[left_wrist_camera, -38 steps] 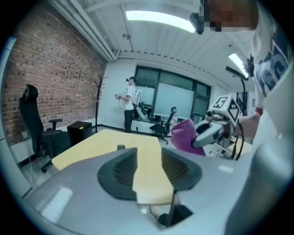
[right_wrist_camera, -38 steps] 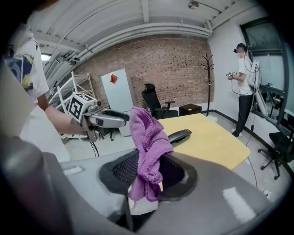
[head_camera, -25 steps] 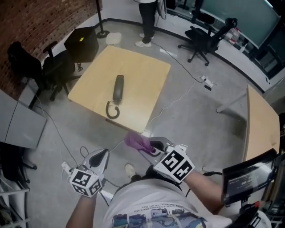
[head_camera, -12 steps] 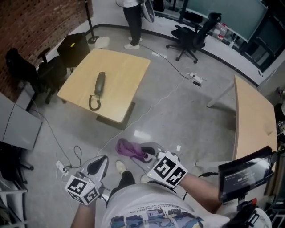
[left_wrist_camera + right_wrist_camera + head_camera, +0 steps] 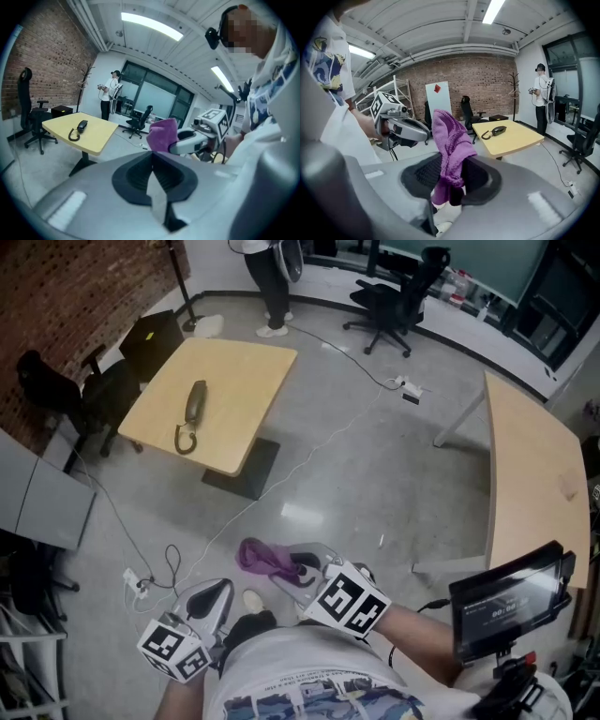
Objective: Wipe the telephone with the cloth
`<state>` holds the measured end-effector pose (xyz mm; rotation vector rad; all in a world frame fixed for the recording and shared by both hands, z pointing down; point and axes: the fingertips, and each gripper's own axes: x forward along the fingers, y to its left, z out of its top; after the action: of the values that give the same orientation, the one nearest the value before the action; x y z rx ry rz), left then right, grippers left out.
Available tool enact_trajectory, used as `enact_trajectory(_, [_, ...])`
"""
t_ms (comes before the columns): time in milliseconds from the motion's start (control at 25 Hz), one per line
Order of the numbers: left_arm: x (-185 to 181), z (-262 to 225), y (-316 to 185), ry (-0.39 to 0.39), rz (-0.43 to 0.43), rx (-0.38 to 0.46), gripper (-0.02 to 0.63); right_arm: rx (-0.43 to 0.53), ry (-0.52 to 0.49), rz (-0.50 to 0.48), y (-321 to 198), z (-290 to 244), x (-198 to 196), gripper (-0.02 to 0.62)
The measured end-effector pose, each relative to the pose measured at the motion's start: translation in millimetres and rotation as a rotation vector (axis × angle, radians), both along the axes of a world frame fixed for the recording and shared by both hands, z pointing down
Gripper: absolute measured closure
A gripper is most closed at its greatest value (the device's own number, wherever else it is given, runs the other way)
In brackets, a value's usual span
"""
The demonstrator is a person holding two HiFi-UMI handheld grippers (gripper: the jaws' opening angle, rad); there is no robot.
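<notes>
- the right gripper (image 5: 302, 568) is clamped on the purple cloth (image 5: 259, 555). in the right gripper view the cloth (image 5: 451, 140) stands up out of the pinched jaws and a tail hangs below them, so the line where the pads meet is covered.
- the left gripper (image 5: 221, 589) is closed with nothing in it. in the left gripper view its jaws meet in a thin seam.
- both grippers are held low over the grey floor (image 5: 375, 474), close to the wearer's body, side by side but not touching.
- the hands behind them are mostly hidden by the marker cubes and by the printed shirt (image 5: 309, 695), which the bottom edge cuts off.
- the telephone (image 5: 194, 404) lies on the pale wooden counter (image 5: 248, 381), well apart from both grippers, at the upper left of the head view. its coiled cord curls at the nearer end.
- the telephone is small in every view, so its keys and finer detail cannot be made out.
- in the left gripper view the cloth and the right gripper block part of the room to the right of the counter.
- a person (image 5: 267, 277) stands beyond the counter. the head view cuts them off above the legs.
- a thin cable (image 5: 309, 460) crosses the floor past the counter's foot.
- a second counter (image 5: 534, 474) runs off the right edge, only partly in view.
</notes>
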<state>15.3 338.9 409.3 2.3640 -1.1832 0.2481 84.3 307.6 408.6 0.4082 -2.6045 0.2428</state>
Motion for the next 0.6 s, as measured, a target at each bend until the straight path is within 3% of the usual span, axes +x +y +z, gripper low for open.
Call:
enact_trajectory(400, [13.4, -5.7, -9.4, 0.009, 0.042, 0.039, 0.601, 0.021, 0.007, 0.04, 3.8, -0.7, 9.8, 0.482])
enact_trajectory(600, [-14.1, -13.2, 14.4, 0.002, 0.043, 0.037, 0.601, 0.042, 0.012, 0.022, 27.0, -10.9, -20.7, 0.483])
